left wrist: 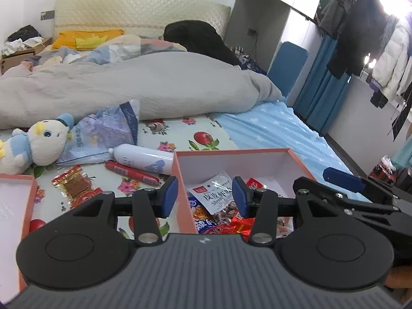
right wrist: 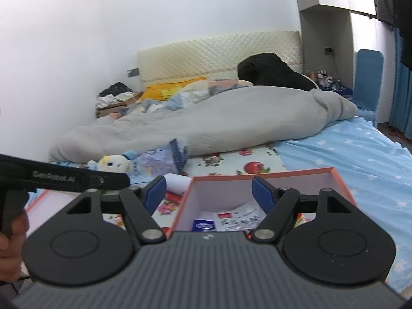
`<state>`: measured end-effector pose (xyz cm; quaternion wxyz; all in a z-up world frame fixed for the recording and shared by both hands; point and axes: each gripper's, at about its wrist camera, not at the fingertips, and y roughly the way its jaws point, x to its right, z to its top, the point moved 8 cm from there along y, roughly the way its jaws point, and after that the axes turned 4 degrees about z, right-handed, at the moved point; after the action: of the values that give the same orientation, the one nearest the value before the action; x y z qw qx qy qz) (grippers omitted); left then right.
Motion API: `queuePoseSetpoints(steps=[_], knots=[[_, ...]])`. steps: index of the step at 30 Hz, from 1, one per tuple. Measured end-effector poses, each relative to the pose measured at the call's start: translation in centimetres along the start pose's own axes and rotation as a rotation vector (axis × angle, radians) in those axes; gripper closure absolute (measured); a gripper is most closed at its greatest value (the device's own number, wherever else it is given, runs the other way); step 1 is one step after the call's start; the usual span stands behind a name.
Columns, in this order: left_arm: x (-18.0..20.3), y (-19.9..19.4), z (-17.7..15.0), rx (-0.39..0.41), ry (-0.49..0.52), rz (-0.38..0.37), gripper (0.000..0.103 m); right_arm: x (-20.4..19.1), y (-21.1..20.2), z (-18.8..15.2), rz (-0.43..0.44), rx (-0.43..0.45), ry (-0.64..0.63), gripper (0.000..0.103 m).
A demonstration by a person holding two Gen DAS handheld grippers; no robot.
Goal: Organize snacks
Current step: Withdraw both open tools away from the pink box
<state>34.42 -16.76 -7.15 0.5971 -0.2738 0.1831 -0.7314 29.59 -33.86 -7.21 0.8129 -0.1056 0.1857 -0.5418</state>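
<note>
Left gripper (left wrist: 204,197): hovering over the near left corner of the box, jaws standing partly apart with nothing between the blue pads.
Right gripper (right wrist: 208,193): hanging above the box, jaws spread wide, gripping nothing.
Box (left wrist: 298,163): orange-rimmed, white inside, sitting open on the bed's fruit-print sheet (left wrist: 180,131).
Snacks in box: a white shrimp packet (left wrist: 213,193) is lying on top of red and blue wrappers, all piled at the near side.
Snacks outside: a red sausage stick (left wrist: 132,172) is lying on the sheet just left of the box; a brown jerky packet (left wrist: 76,185) is lying further left, near the lid.
Lid (left wrist: 15,206): orange-edged, lying white side up at the far left.
Bottle (left wrist: 143,158): white, lying on its side, its base touching the box's left wall.
Plush toy (left wrist: 38,141): sitting beside a pale blue bag (left wrist: 108,131).
Duvet (left wrist: 128,85): grey, bunching across the bed behind everything.
Hand (right wrist: 10,242): gripping the left handle at the right view's edge.
</note>
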Motion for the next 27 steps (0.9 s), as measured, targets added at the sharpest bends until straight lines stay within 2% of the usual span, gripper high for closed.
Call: queuePoseSetpoints(steps=[2,7,13,16,27], knots=[[-0.6,-0.7,-0.3,0.016,0.002,-0.008,0.051,-0.6,-0.3,0.0,-0.012,0.018,-0.004,0.028],[-3.3,-2.1,-1.9,0.024,-0.010,0.032,0.051,-2.5,-0.4,-0.5,0.013,0.029,0.009,0.028],[-6.6,-3.6,-3.4,0.037,-0.038,0.072,0.050,-4.5,-0.2,-2.2,0.026,0.009,0.020,0.028],[-8.0,-4.1,-4.1,0.035,-0.052,0.079,0.046,-5.6,-0.1,-2.9,0.026,-0.004,0.019,0.028],[-12.1,-5.6,-6.6,0.032,-0.083,0.095,0.046,-9.6,0.7,-5.1,0.035,-0.039,-0.014,0.028]])
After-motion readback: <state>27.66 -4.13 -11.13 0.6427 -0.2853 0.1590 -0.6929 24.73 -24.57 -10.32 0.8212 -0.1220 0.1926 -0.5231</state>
